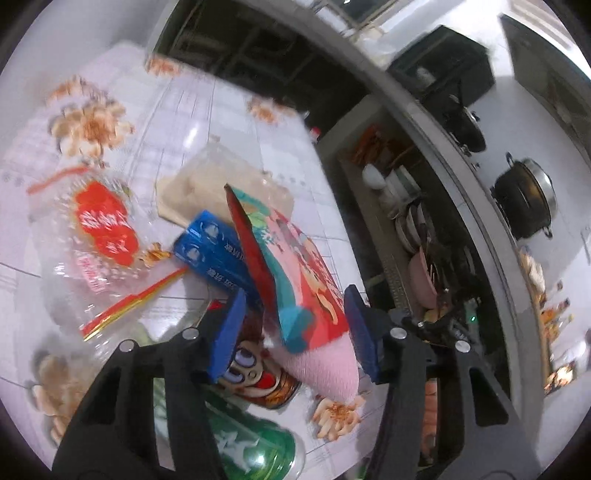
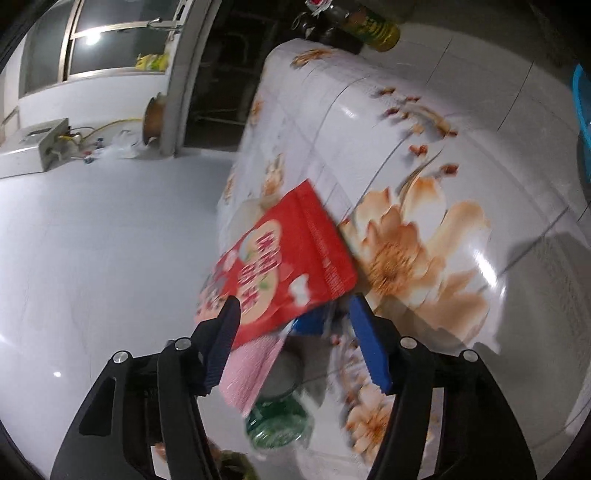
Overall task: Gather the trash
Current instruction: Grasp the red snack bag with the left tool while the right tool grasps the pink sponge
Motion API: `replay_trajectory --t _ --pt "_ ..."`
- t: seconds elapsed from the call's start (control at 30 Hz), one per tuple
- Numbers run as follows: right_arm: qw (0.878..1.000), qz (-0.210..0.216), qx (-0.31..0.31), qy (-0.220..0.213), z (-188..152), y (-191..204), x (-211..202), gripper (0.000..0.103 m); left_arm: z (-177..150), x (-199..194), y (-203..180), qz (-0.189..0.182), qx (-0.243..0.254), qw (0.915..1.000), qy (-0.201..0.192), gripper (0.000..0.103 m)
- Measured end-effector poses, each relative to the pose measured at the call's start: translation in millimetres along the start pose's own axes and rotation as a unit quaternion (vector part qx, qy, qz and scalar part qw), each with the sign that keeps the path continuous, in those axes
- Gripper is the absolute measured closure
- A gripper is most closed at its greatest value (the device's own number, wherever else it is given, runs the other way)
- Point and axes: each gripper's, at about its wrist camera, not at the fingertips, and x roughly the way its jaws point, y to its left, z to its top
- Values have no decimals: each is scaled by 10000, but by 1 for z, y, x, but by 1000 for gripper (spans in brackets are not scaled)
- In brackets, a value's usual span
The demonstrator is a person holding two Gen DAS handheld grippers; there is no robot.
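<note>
My left gripper [image 1: 295, 325] is open, its blue pads either side of a red and pink snack bag [image 1: 299, 280] that stands tilted between them over the floral table [image 1: 221, 122]. A blue box [image 1: 214, 254], a clear wrapper with a red label [image 1: 103, 225], a crumpled clear bag [image 1: 225, 184], a cartoon-face can [image 1: 258, 376] and a green can [image 1: 247, 439] lie around it. My right gripper [image 2: 295, 332] is open over a red snack bag [image 2: 284, 266] at the table's edge; a green can [image 2: 277, 424] lies below it.
To the right of the table in the left wrist view a shelf with bowls and plates [image 1: 402, 206] and a counter with a black pot [image 1: 524, 199] stand. The right wrist view shows white floor [image 2: 110, 258], bottles [image 2: 369, 26] at the table's far end and a blue basin [image 2: 581, 107].
</note>
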Motion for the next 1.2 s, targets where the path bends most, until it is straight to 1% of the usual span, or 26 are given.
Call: replay_trajectory --t 0.1,0.13,0.23,0.27,0.37,0.43,0.47,0.57,0.63,0.67,0.73,0.77,0.9,1.0,1.07,1.1,1.13,1.17,1.2 --pt "9995 -240 -159 -131 10 2 4 45 10 15 10 -81 -295 9993 231 52" --pt "9993 -292 -219 -107 15 1 8 45 12 19 12 -115 -369 9989 284 53" --pt "9986 -433 -279 103 25 0 24 48 17 28 17 -142 -556 9976 380 59" --pt "9980 -467 -370 201 28 1 30 53 18 31 19 -145 -589 9975 372 62" --pt "9968 -482 -542 331 30 3 38 57 20 33 19 -194 -631 9972 344 69" --pt "9962 -477 -628 362 30 6 41 65 19 33 16 -255 -562 9977 262 72" --pt "9959 -450 -681 379 31 9 42 71 19 29 15 -295 -497 9981 218 73" --pt "9943 -405 -891 433 30 17 43 82 22 26 7 -364 -236 9990 134 73" --pt "9926 -423 -1052 439 29 23 43 83 23 26 3 -396 -158 9990 140 76" --pt "9919 -409 -1123 438 29 25 42 85 23 28 1 -405 -139 9990 162 79" --pt "9908 -423 -1217 405 28 28 37 85 24 31 0 -445 -157 9987 206 87" --pt "9898 -469 -1297 356 28 30 34 85 24 32 0 -474 -183 9985 212 92" --pt "9824 -569 -1771 177 20 44 20 85 23 34 0 -600 -260 9977 169 100" --pt "9693 -828 -2316 -40 10 58 4 84 24 34 1 -649 -297 9974 101 101" --pt "9576 -917 -2728 -161 -1 69 -8 83 23 32 1 -733 -313 9968 47 102" --pt "9508 -907 -2955 -189 -8 74 -14 78 23 31 0 -775 -315 9965 12 102" --pt "9411 -867 -3263 -198 -18 81 -20 74 22 30 -1 -824 -302 9961 -21 103" --pt "9310 -817 -3552 -177 -26 88 -23 64 21 29 -2 -861 -279 9959 -50 103" --pt "9237 -771 -3751 -136 -33 91 -24 54 21 28 -3 -888 -253 9957 -77 103"
